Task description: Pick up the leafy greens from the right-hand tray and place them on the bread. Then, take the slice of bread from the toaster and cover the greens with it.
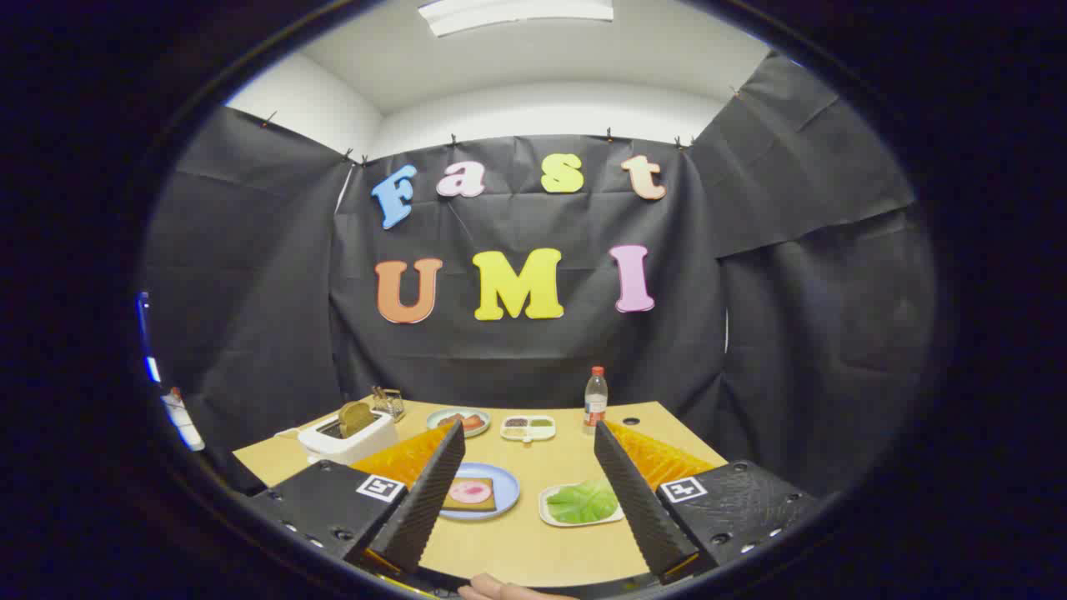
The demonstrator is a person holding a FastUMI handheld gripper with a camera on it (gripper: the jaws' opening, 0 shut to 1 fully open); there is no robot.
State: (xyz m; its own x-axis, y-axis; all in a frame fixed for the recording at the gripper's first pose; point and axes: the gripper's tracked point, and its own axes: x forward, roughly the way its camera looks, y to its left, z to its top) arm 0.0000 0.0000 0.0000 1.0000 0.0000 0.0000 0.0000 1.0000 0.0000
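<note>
**Greens lie ahead, toward the right finger**

The tongs (pixel 527 492) are spread wide and hold nothing. The flat, crinkled green leafy greens (pixel 583 502) rest on a small white rectangular tray (pixel 548 510) just ahead, beside the right finger's inner face, their long axis running across the fingers. Left of that tray, a blue round plate (pixel 507 487) carries the square bread slice with a pink topping (pixel 470 493). Further left stands the white toaster (pixel 343 438) with its browned slice (pixel 357 417). The pale wooden bench (pixel 525 542) is smooth and level; black cloth walls it.
</note>
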